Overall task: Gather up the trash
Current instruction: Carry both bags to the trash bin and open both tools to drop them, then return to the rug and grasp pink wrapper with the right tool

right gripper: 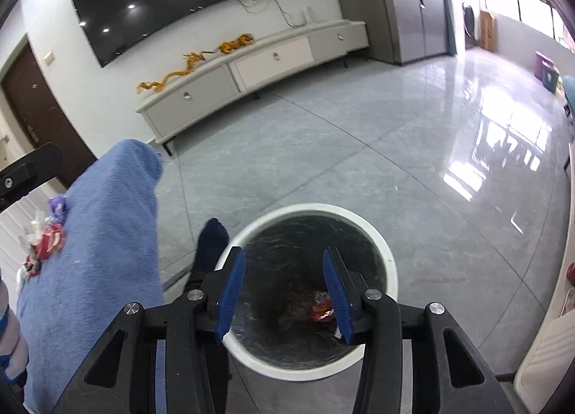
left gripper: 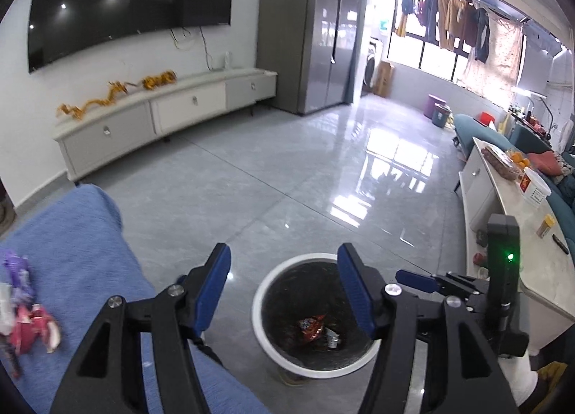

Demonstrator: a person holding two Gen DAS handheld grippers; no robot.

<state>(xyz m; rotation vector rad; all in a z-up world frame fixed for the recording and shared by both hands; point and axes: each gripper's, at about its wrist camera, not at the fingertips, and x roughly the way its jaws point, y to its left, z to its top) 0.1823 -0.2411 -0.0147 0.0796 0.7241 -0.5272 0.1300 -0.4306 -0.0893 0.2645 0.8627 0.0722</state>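
A round white-rimmed trash bin [left gripper: 267, 286] with a dark liner stands on the floor; it also shows in the right wrist view [right gripper: 390, 266]. A red-orange snack wrapper [left gripper: 312, 329] and a small silver scrap [left gripper: 332, 338] lie at its bottom; the wrapper shows in the right wrist view [right gripper: 321, 308]. My left gripper [left gripper: 284, 263] is open and empty above the bin's left rim. My right gripper [right gripper: 284, 263] is open and empty directly over the bin; it shows from the side in the left wrist view [left gripper: 417, 279]. Crumpled pink, purple and white wrappers [left gripper: 27, 320] lie on a blue towel [left gripper: 72, 241], also in the right wrist view [right gripper: 46, 238].
The blue towel [right gripper: 104, 241] covers a surface left of the bin. A white table [left gripper: 532, 270] with boxes and fruit stands at the right. A foot in a dark sock [right gripper: 210, 245] rests beside the bin. A TV cabinet [left gripper: 161, 115] lines the far wall.
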